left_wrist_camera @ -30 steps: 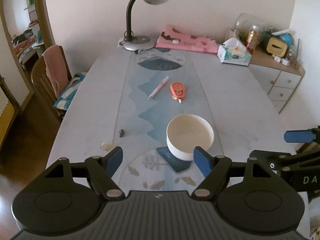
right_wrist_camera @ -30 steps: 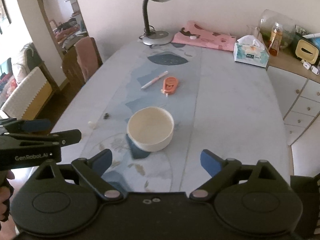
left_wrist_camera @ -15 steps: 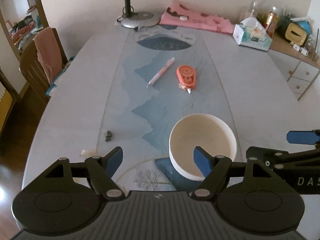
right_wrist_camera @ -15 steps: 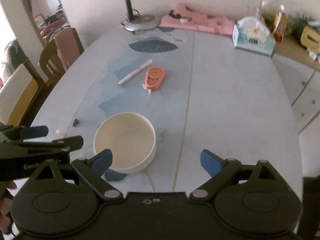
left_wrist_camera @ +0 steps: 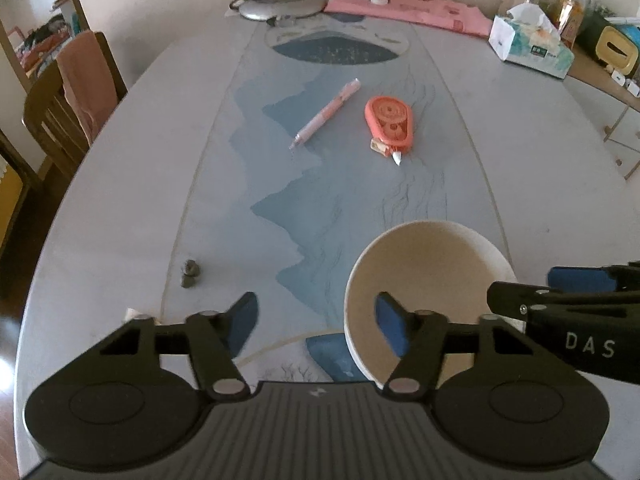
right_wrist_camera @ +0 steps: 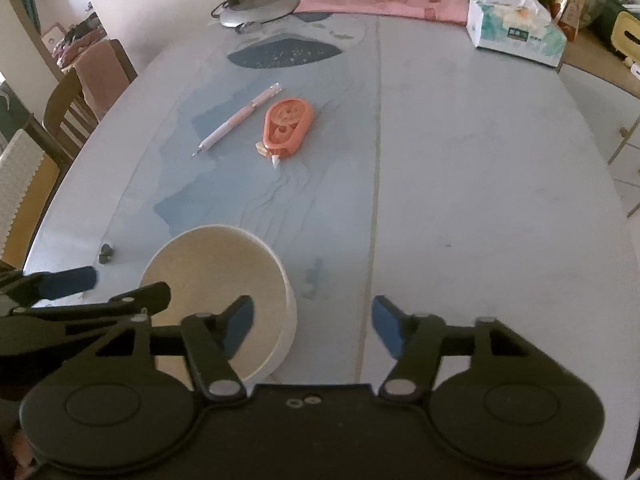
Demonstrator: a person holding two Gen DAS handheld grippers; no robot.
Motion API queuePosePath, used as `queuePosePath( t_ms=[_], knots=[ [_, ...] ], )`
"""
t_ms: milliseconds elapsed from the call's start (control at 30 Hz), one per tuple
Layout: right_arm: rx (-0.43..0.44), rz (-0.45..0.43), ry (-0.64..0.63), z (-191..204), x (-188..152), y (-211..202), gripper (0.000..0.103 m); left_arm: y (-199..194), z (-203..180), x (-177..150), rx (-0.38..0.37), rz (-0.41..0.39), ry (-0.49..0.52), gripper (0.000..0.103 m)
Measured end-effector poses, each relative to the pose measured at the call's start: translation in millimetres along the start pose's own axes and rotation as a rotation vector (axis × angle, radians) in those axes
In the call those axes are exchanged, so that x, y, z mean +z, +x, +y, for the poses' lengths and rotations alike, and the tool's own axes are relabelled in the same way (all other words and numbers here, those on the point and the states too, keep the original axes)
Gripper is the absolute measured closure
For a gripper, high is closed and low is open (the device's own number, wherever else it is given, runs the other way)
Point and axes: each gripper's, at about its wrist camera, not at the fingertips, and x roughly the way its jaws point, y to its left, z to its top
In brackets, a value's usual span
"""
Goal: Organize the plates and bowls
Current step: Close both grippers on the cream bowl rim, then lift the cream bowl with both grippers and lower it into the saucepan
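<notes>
A cream bowl (left_wrist_camera: pixel 432 264) stands upright and empty on the table near its front edge; it also shows in the right wrist view (right_wrist_camera: pixel 216 268). My left gripper (left_wrist_camera: pixel 316 324) is open, its right finger over the bowl's left rim and its left finger outside. My right gripper (right_wrist_camera: pixel 312 324) is open, its left finger over the bowl's right rim and its right finger outside. Neither holds anything. No plate is in view.
A pink pen (left_wrist_camera: pixel 326 114) and an orange tape dispenser (left_wrist_camera: pixel 390 124) lie mid-table. A lamp base (left_wrist_camera: pixel 276 2), pink cloth (left_wrist_camera: pixel 404 8) and tissue box (left_wrist_camera: pixel 530 46) sit at the far end. A small dark object (left_wrist_camera: pixel 190 272) lies left. A chair (left_wrist_camera: pixel 60 96) stands left.
Both grippers have moved forward and down toward the bowl, which now sits between them, with one finger of each over its rim. The bowl has not moved.
</notes>
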Motion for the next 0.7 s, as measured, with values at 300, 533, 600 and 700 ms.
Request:
queuePosePath(
  t_ms=[300, 533, 600, 700],
  knots=[
    [0.031, 0.019, -0.016, 8.6, -0.1, 8.4, 0.075, 8.9, -1.0, -1.1, -0.040, 0.022, -0.031, 0.087],
    [0.043, 0.021, -0.014, 11.2, -1.5, 8.4, 0.096, 5.1, -8.9, -4.6, -0.020, 0.015, 0.002, 0.099],
    [0.034, 0.018, -0.014, 11.9, -2.4, 6.8, 0.097, 3.5, -8.5, -7.1, -0.018, 0.015, 0.008, 0.099],
    [0.042, 0.016, -0.002, 12.3, -5.3, 2.3, 0.098, -0.3, -6.7, -10.5, -0.014, 0.019, 0.007, 0.099]
  ],
)
